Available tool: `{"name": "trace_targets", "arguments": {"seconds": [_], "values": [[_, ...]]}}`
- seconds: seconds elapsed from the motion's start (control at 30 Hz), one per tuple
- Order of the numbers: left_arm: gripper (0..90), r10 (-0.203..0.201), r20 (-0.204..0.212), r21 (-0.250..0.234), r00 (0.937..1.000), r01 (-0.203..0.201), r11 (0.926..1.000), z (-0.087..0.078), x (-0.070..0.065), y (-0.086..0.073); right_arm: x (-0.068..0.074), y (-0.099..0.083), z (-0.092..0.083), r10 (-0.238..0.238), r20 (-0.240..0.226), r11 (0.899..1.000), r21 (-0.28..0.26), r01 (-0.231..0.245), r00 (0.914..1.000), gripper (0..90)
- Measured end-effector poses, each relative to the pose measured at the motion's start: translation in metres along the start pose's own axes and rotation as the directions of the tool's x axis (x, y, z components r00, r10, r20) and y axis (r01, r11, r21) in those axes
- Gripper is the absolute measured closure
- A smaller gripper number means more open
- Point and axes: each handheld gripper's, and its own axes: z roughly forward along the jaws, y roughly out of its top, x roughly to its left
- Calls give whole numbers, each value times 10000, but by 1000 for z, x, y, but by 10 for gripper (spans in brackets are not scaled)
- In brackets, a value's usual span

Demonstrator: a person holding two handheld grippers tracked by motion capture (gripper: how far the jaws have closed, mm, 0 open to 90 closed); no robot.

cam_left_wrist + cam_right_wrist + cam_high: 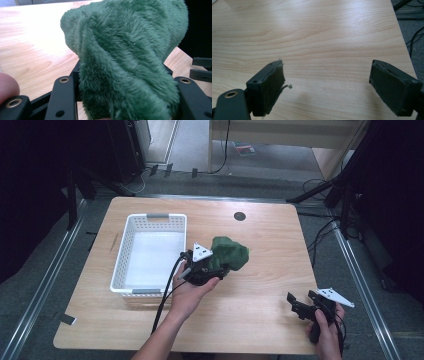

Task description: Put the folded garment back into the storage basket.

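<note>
A green fluffy cloth (231, 252) is bunched up just right of the white basket (121, 251), lifted slightly off the wooden table (260, 285). My left gripper (219, 265) is shut on the cloth's near end. In the left gripper view the cloth (125, 50) bulges up between the two black jaws and hides their tips. My right gripper (300, 296) rests near the table's front right corner, well apart from the cloth. It is open, and its pads (274, 85) stand wide apart over bare wood, nothing between them.
The basket has nothing in it and has grey handles (157, 215) at its ends. A small black round grommet (239, 216) sits in the table near its far edge. Cables and dark stands surround the table on the floor.
</note>
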Motion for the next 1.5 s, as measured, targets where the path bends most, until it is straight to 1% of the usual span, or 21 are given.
{"name": "trace_targets", "arguments": {"seconds": [0.27, 0.3, 0.47, 0.53, 0.67, 0.7, 0.73, 0.77, 0.8, 0.97, 1.0, 1.03, 1.13, 1.17, 1.2, 1.27, 1.33, 1.37, 1.4, 1.43, 1.5], "values": [[466, -68, -139, -216, 9999, 65, 9997, -19, 13, 6, 0, 0, 0, 7, -7, 10000, -24, -7, 10000, 130], [466, 6, -308, -236, 9995, -14, 9997, -23, 16, 6, 0, 0, 0, -1, -15, 10000, -19, 1, 10000, 130], [466, 5, -457, -293, 9990, -19, 9996, -31, 26, 8, 0, 0, 0, 17, 11, 10000, -14, -16, 10000, 130], [466, -235, -483, -517, 9986, 210, 9984, -37, 34, 9, 0, 0, 0, 22, 8, 10000, -17, -22, 10000, 130], [466, -425, -673, -660, 9968, 381, 9971, -45, 47, 9, -1, 0, 0, 77, -12, 10000, -41, -77, 10000, 130], [466, -425, -673, -660, 9968, 381, 9971, -45, 47, 9, -1, 0, 0, 70, -11, 10000, -41, -70, 10000, 130], [466, -484, -822, -690, 9954, 427, 9967, -49, 53, 8, -1, 0, 0, 43, -2, 10000, -44, -43, 10000, 130], [466, -484, -822, -690, 9954, 427, 9967, -49, 53, 8, -1, 0, 0, 43, -2, 10000, -44, -43, 10000, 130], [465, -548, -936, -735, 9941, 479, 9961, -53, 60, 8, -1, 0, 0, 39, 6, 10000, -40, -39, 10000, 130], [465, -868, -1297, -899, 9877, 755, 9931, -64, 80, 6, 0, 0, 0, 24, 11, 10000, -30, -24, 10000, 130], [466, -868, -1297, -899, 9877, 755, 9931, -64, 80, 6, 0, 0, 0, 30, 11, 10000, -32, -30, 10000, 130], [466, -926, -1512, -905, 9842, 795, 9927, -67, 88, 5, 0, 0, 0, 39, 14, 10000, -39, -39, 10000, 130], [465, -1099, -1806, -941, 9774, 940, 9911, -69, 101, 3, -1, 0, 0, 38, 19, 10000, -39, -38, 10000, 130], [465, -1111, -1879, -943, 9759, 946, 9910, -69, 105, 2, 0, 0, 0, 35, 23, 10000, -35, -35, 10000, 130], [465, -1111, -1879, -943, 9759, 946, 9910, -69, 105, 2, 0, 0, 0, 35, 23, 10000, -35, -35, 10000, 130], [464, -1290, -2107, -941, 9690, 1112, 9893, -69, 117, -2, 0, 0, 0, 34, 43, 10000, -35, -34, 10000, 130], [465, -1430, -2256, -938, 9637, 1246, 9878, -68, 124, -5, 0, 0, 0, 41, 38, 10000, -35, -40, 10000, 130], [465, -1430, -2256, -938, 9637, 1246, 9878, -68, 124, -5, 0, 0, 0, 38, 39, 10000, -39, -38, 10000, 130], [465, -1538, -2341, -932, 9600, 1353, 9864, -67, 130, -7, 0, 0, 0, 37, 41, 10000, -44, -37, 10000, 130], [465, -1538, -2341, -932, 9600, 1353, 9864, -67, 130, -7, 0, 0, 0, 37, 41, 10000, -44, -37, 10000, 130], [465, -1607, -2461, -935, 9558, 1416, 9855, -67, 136, -7, 0, 0, 0, 10, 58, 10000, -47, -9, 10000, 130]]}}
